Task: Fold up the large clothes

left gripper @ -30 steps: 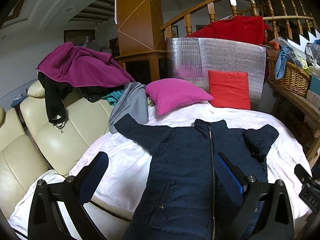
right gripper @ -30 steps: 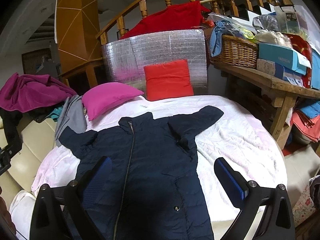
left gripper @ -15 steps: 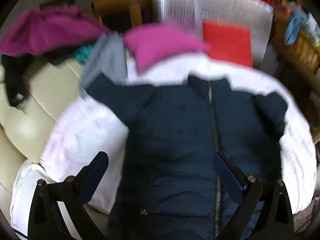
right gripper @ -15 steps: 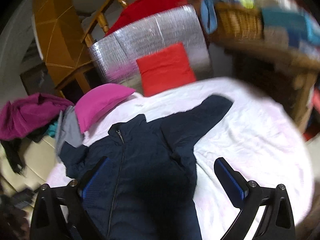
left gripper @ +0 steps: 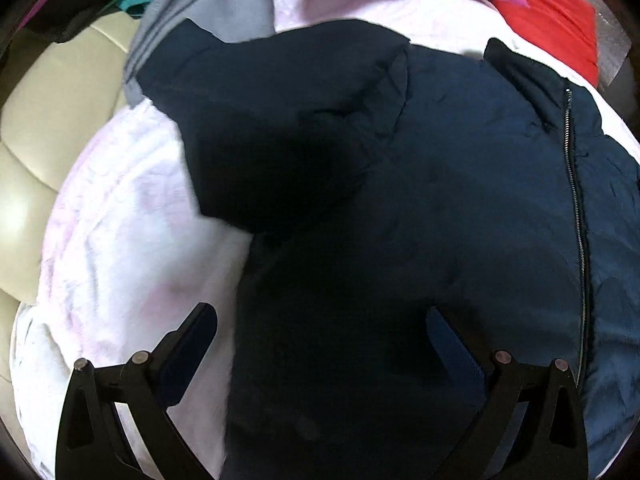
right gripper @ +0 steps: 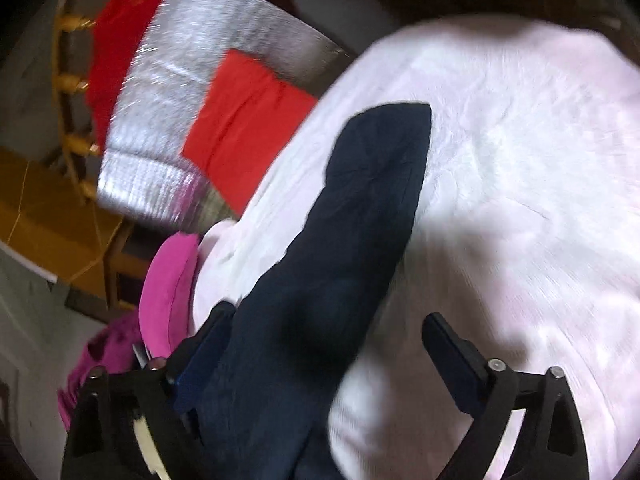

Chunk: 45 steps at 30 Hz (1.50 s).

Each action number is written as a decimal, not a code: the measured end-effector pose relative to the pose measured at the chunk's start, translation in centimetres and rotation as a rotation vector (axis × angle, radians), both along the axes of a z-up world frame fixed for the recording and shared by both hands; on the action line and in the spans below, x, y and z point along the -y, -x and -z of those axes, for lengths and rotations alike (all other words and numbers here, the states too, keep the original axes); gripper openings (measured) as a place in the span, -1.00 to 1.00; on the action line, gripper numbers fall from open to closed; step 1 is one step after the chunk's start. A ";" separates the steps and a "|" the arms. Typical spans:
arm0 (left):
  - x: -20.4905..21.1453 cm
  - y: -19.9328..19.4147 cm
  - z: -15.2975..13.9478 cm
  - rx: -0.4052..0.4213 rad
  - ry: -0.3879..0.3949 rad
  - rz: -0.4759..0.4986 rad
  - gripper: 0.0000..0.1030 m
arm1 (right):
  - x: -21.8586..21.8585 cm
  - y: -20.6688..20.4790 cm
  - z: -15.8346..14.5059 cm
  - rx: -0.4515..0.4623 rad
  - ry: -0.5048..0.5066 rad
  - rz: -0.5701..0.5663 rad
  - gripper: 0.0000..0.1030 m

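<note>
- Left wrist view: dark navy padded zip-front jacket (left gripper: 420,208) lies flat on the pale pink-white fleece blanket (left gripper: 120,240) and fills centre and right of frame. Its silver zipper (left gripper: 576,208) runs down the right side; one sleeve (left gripper: 248,92) reaches to upper left, ending beside a grey garment (left gripper: 224,4).
- Left gripper (left gripper: 322,338) is spread wide with nothing pinched. One finger hangs over the blanket at lower left, the other over the jacket body at lower centre, so the side edge sits between them.
- My read: take the outer layers only at that side seam, pinching well in from the edge so the slippery shell doesn't slide out.
- Right wrist view, blurred and tilted: the other navy sleeve (right gripper: 372,200) runs from lower left up to frame centre over the same blanket (right gripper: 520,200).
- Right gripper (right gripper: 328,346) has jaws apart, just narrowing a little; the sleeve lies between them, pads not visibly pressing.
- My read: grab mid-sleeve rather than the cuff, then close both grippers before lifting, so the fold stays square.
</note>
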<state>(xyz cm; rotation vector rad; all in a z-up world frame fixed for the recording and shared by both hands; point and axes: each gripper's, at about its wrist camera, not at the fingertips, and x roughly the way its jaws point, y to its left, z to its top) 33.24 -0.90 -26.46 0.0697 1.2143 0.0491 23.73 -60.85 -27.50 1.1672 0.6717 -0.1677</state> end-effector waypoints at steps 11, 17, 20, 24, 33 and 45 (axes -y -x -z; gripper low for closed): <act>0.4 -0.2 1.6 0.015 0.098 -0.020 1.00 | -1.6 -4.8 2.1 0.002 -0.007 -0.004 -0.24; -0.2 1.6 2.2 0.045 0.106 0.015 1.00 | -7.7 -3.7 -5.1 0.149 0.173 -0.101 -0.26; -0.8 1.8 2.1 -0.002 0.112 0.009 1.00 | -13.5 -2.8 -8.3 0.225 0.195 -0.212 -0.26; -1.9 3.7 0.2 0.001 0.102 0.006 1.00 | -21.1 -2.8 -8.7 0.229 0.185 -0.309 -0.17; -0.5 9.7 -6.2 0.200 0.034 0.152 1.00 | -28.5 -0.1 -1.9 0.180 -0.033 -0.365 0.52; 12.4 10.9 -9.3 0.273 0.046 0.453 1.00 | -19.6 9.9 1.7 0.276 -0.237 -0.116 0.27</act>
